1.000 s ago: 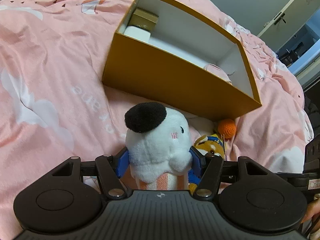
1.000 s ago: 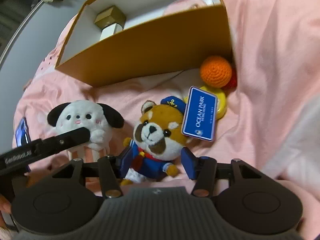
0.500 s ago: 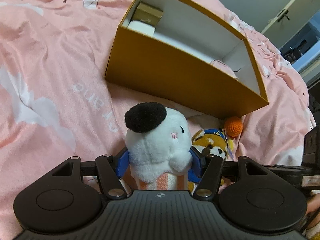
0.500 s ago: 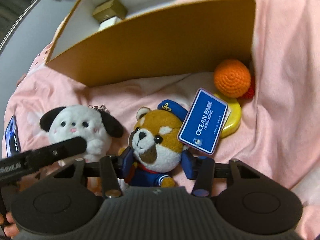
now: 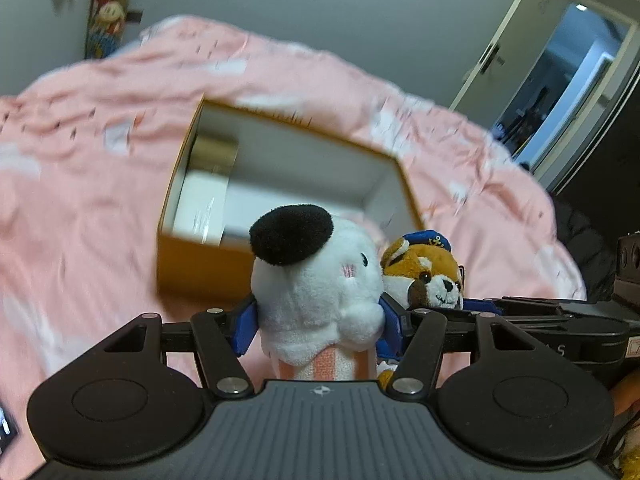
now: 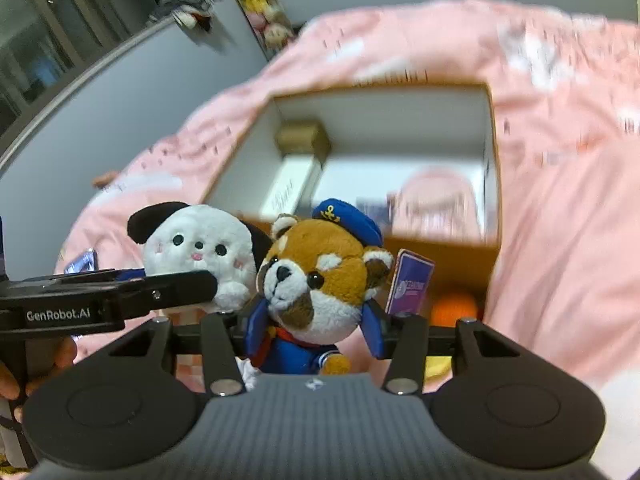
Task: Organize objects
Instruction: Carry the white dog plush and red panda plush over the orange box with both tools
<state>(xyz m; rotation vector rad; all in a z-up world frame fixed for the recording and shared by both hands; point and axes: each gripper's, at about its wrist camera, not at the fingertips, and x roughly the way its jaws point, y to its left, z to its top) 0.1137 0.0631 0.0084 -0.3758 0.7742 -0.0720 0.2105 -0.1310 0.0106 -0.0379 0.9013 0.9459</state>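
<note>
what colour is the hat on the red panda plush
Blue, with a small gold anchor on the front. The red panda plush and its hat show best in the right wrist view.

White plush dog [image 5: 316,288] upright; sailor red-panda plush [image 6: 320,276] just beside

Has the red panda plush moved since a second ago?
Yes. The red panda plush, gripped by the right tongs, now sits lifted against the box opening.

Pink bedspread [image 5: 100,208] — grey wall [image 5: 248,12]
</note>
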